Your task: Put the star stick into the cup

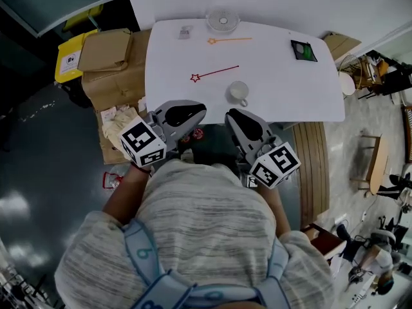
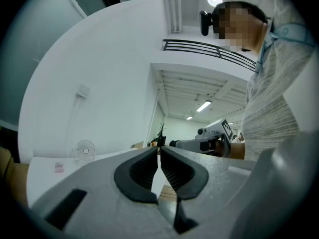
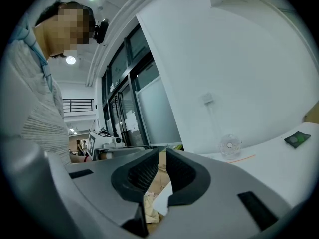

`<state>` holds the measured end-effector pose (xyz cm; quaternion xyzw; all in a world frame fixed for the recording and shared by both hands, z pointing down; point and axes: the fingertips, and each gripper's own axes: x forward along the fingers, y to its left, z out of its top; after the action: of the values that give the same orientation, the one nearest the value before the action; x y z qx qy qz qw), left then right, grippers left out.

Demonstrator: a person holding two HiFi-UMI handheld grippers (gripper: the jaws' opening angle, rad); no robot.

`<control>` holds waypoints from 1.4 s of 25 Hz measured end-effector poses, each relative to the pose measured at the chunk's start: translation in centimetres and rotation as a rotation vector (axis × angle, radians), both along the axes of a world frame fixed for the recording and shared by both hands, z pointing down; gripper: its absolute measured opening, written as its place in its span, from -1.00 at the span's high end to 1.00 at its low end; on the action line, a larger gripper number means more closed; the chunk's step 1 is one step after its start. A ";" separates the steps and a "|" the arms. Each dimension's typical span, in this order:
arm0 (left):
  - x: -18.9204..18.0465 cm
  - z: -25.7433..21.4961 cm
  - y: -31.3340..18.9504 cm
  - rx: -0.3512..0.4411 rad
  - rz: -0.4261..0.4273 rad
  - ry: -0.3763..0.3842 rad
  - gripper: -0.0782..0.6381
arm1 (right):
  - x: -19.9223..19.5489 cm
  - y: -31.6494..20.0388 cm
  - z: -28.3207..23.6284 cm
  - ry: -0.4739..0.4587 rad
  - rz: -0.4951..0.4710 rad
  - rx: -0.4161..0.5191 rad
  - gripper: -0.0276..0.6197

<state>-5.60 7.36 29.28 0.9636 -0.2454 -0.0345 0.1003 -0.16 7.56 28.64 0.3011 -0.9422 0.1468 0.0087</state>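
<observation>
A red star stick (image 1: 214, 74) lies on the white table (image 1: 290, 89), its star end to the left. Just right of it and nearer me stands a white cup (image 1: 238, 93) with a handle. A second, orange star stick (image 1: 228, 40) lies farther back, also visible in the right gripper view as the orange stick (image 3: 242, 158). Both grippers hang close to the person's chest, short of the table's front edge. My left gripper (image 1: 197, 111) (image 2: 158, 151) is shut with nothing in it. My right gripper (image 1: 231, 116) (image 3: 162, 156) is likewise shut and holds nothing.
A small white fan (image 1: 223, 21) (image 2: 84, 150) (image 3: 229, 145) stands at the table's back edge. A dark green-and-black flat object (image 1: 303, 50) (image 3: 297, 139) lies at the back right, a small packet (image 1: 185, 32) at the back left. Cardboard boxes (image 1: 109, 63) are stacked left of the table.
</observation>
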 end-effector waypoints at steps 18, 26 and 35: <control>-1.5 2.2 -10.1 -0.061 -0.077 -0.012 0.74 | -2.0 -12.2 1.3 0.317 -0.294 0.096 0.68; -1.1 3.5 -14.4 -0.093 -0.116 -0.020 0.73 | -2.4 -17.6 3.7 0.439 -0.419 0.106 0.61; -1.4 6.4 -16.6 -0.153 -0.163 -0.049 0.73 | -3.3 -20.9 8.8 0.620 -0.608 0.133 0.57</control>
<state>-7.02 -9.25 35.64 0.9306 -0.3271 -0.0004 0.1644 -3.45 -13.38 37.46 0.0398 -0.9482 -0.0209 0.3146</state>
